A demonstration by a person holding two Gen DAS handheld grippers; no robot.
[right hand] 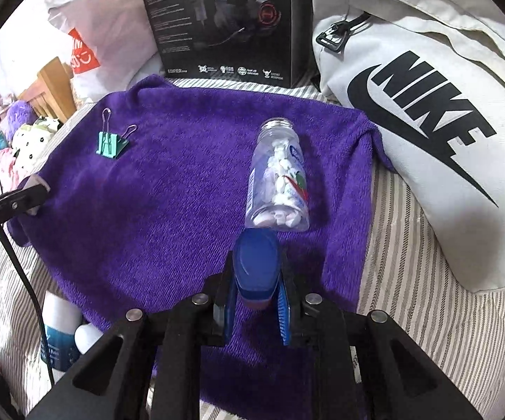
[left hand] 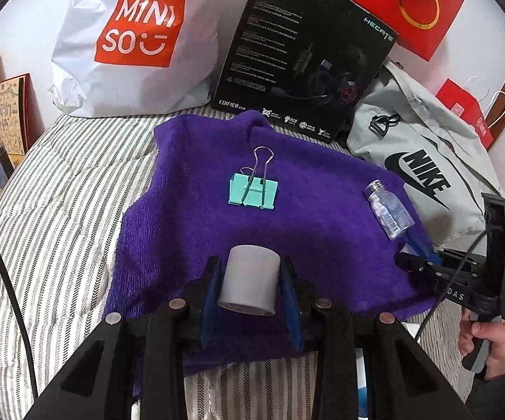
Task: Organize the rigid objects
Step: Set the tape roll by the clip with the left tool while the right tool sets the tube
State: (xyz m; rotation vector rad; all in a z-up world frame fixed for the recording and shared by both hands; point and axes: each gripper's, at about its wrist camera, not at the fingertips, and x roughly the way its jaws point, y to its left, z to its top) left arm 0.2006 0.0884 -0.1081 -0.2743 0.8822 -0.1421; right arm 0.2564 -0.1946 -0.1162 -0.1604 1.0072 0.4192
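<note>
Left jaws pinching grey cylinder (left hand: 249, 280), right jaws pinching blue cap (right hand: 257, 266), bottle (right hand: 280, 178) just ahead

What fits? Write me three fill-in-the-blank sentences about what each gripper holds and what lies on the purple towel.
1. The left gripper is shut on a grey ____.
2. The right gripper is shut on a blue ____.
3. The clear bottle lies on its side on the purple towel with its mouth ____.
4. The binder clip is ____ in colour.

Missing words: cylinder; cap; open; teal
</note>
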